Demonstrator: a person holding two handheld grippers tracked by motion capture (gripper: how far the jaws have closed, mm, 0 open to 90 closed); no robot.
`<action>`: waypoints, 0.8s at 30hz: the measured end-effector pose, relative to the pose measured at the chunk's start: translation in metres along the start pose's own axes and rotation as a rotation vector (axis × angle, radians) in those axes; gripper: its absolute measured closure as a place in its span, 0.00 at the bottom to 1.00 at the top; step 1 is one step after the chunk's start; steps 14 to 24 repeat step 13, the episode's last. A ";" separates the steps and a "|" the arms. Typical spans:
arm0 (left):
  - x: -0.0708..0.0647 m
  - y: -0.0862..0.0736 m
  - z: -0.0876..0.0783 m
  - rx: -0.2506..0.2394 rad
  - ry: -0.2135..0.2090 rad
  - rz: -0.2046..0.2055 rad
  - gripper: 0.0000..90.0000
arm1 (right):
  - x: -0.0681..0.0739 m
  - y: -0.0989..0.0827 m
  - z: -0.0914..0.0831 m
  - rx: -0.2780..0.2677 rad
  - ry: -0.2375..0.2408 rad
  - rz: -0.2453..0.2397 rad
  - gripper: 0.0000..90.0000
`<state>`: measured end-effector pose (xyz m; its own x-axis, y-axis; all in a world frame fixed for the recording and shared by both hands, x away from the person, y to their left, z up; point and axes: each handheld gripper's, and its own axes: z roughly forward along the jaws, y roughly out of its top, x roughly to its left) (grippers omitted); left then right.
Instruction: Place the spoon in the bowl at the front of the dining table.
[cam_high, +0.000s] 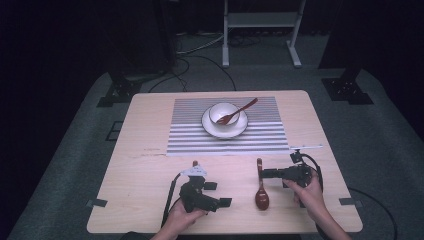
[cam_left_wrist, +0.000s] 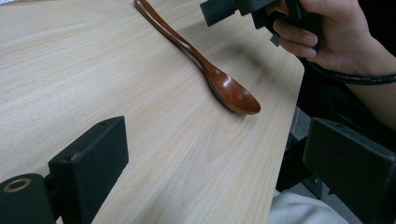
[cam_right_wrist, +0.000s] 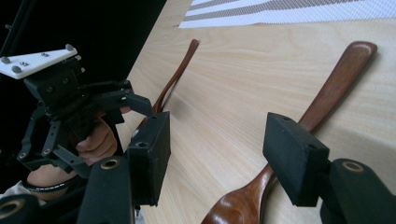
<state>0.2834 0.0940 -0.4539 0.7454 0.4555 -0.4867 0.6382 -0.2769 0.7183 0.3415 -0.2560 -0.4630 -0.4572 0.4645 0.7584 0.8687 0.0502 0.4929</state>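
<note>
A: Right gripper (cam_high: 268, 174) has its fingers (cam_right_wrist: 294, 158) spread wide, grasping nothing, the spoon (cam_high: 261, 189) flat on the surface (cam_high: 150, 170) just beyond their tips.

B: Risk? One finger could land on the handle and skid it aside.

A: Left gripper (cam_high: 216, 194) also released, well apart from the spoon.

Reddish-brown spoon (cam_high: 261, 192), grey-striped mat (cam_high: 265, 139)
</note>
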 end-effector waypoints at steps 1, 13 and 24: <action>0.000 0.000 0.000 0.000 0.000 0.000 0.06 | 0.000 0.000 0.000 0.000 0.000 0.000 0.45; 0.000 0.001 0.000 -0.005 -0.001 0.003 0.06 | 0.000 -0.019 -0.002 -0.039 0.030 -0.054 0.39; 0.000 0.001 0.000 -0.005 -0.001 0.003 0.06 | 0.000 -0.019 -0.002 -0.039 0.030 -0.054 0.39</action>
